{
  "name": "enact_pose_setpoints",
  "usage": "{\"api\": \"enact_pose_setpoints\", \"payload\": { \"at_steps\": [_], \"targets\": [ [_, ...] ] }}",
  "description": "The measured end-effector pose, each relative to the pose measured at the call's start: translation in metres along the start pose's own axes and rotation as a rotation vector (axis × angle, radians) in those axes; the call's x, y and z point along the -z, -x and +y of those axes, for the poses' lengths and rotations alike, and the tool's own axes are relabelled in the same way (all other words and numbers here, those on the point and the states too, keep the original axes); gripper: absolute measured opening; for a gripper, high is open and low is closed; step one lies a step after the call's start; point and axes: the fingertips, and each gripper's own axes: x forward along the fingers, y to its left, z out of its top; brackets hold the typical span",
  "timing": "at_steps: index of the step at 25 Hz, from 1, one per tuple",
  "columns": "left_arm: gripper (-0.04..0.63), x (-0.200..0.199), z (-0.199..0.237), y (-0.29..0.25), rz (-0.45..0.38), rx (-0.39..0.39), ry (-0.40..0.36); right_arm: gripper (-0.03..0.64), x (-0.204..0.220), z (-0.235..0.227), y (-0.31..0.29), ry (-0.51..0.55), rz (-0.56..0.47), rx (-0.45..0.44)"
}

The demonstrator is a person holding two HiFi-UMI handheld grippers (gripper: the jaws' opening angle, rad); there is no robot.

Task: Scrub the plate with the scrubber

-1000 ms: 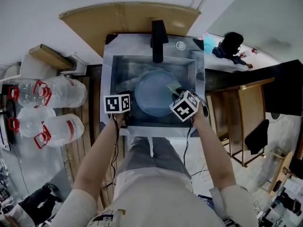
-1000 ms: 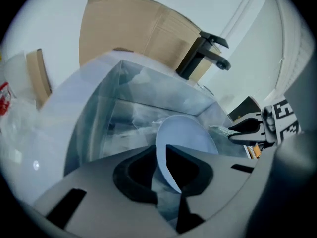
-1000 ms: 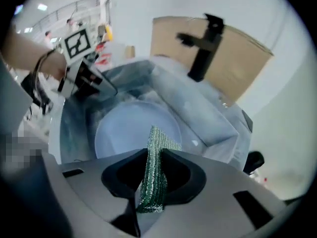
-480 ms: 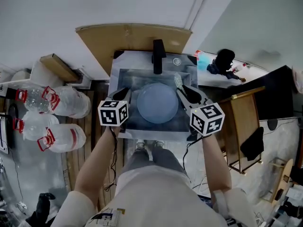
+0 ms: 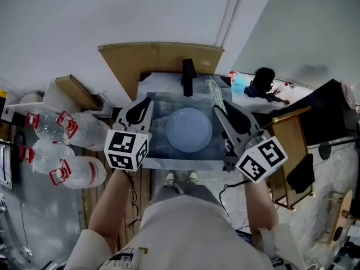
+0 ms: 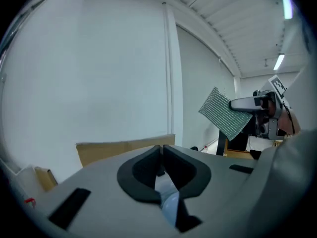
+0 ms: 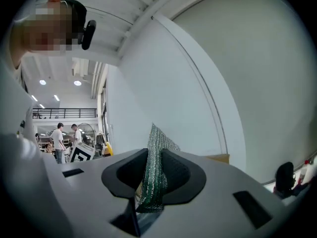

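Pinching the green mesh scrubber on edge between its pads, the right gripper points forward at the wall, not down. The left gripper is closing, its jaws almost together with nothing between them. In the head view, the round pale-blue plate lies flat in the steel sink, between the two grippers and to the left of the scrubber. The right gripper, with the scrubber, looks the nearer. Judging by this, scrubbing calls for it to tip downward and swing leftward, laying the mesh flat on the plate.
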Motion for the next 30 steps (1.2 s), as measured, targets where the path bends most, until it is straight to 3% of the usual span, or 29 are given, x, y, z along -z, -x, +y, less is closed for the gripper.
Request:
{"api": "enact_pose_setpoints", "payload": {
  "at_steps": [6, 11, 14, 17, 30],
  "targets": [
    [0.035, -0.056, -0.008, 0.036, -0.121, 0.018, -0.053, 0.117, -0.050, 0.031, 0.022, 0.058, -0.131, -0.003],
    [0.034, -0.093, -0.014, 0.069, -0.243, -0.011, -0.080, 0.117, -0.067, 0.052, 0.043, 0.147, -0.159, 0.017],
    [0.032, -0.106, -0.018, 0.085, -0.283, -0.037, -0.135, 0.116, -0.072, 0.060, 0.053, 0.171, -0.169, 0.023],
    [0.032, -0.109, -0.025, 0.092, -0.286, -0.043, -0.187, 0.115, -0.072, 0.063, 0.060, 0.163, -0.179, 0.024],
    [0.032, -0.085, -0.037, 0.092, -0.189, -0.032, -0.166, 0.114, -0.051, 0.053, 0.075, 0.148, -0.108, 0.062]
  ]
}}
